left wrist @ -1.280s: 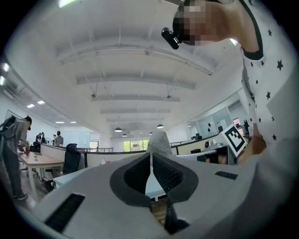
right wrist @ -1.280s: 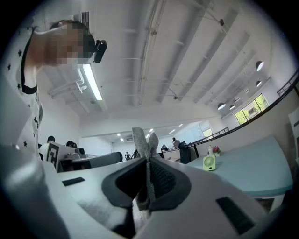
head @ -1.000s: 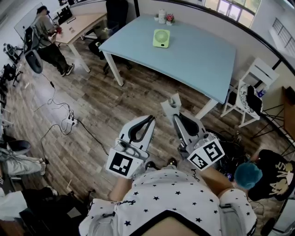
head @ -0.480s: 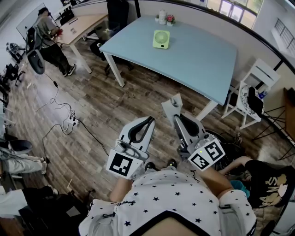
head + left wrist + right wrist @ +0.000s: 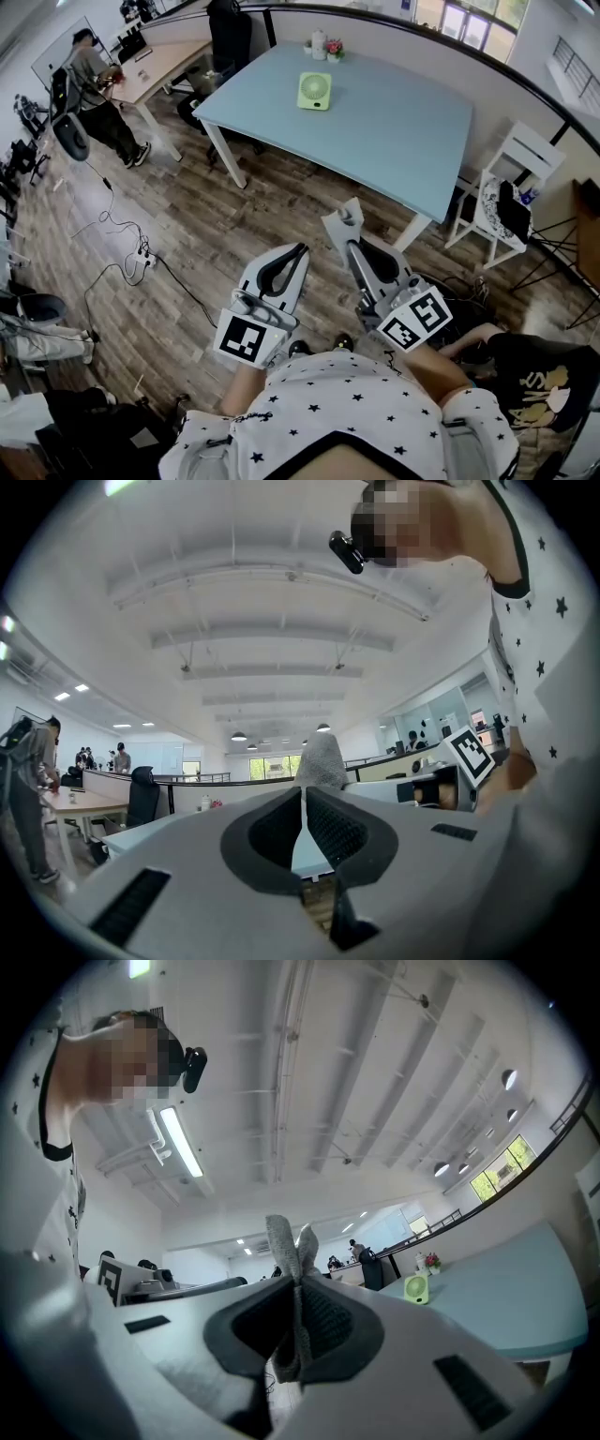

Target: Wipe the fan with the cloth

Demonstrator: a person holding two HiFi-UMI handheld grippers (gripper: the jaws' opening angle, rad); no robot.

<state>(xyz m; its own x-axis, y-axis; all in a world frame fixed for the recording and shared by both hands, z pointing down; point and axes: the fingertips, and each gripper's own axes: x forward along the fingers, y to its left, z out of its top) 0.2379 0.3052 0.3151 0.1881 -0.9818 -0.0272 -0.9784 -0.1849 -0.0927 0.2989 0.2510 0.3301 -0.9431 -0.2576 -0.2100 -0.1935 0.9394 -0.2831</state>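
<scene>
You stand on a dark wood-plank floor [image 5: 234,216]. Far ahead sits a pale blue table [image 5: 394,122] on white legs, with a white chair [image 5: 525,150] at its right. A wooden desk [image 5: 164,58] stands far left, and cables [image 5: 139,255] lie on the floor nearer. Windows [image 5: 469,19] line the far wall. A strip light [image 5: 178,1143] glows overhead.

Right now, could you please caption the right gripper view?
Right gripper shut on a grey cloth, green fan standing on the blue table ahead.

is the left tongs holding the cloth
No, the left tongs are closed on nothing; the cloth is pinched in the right tongs.
</scene>
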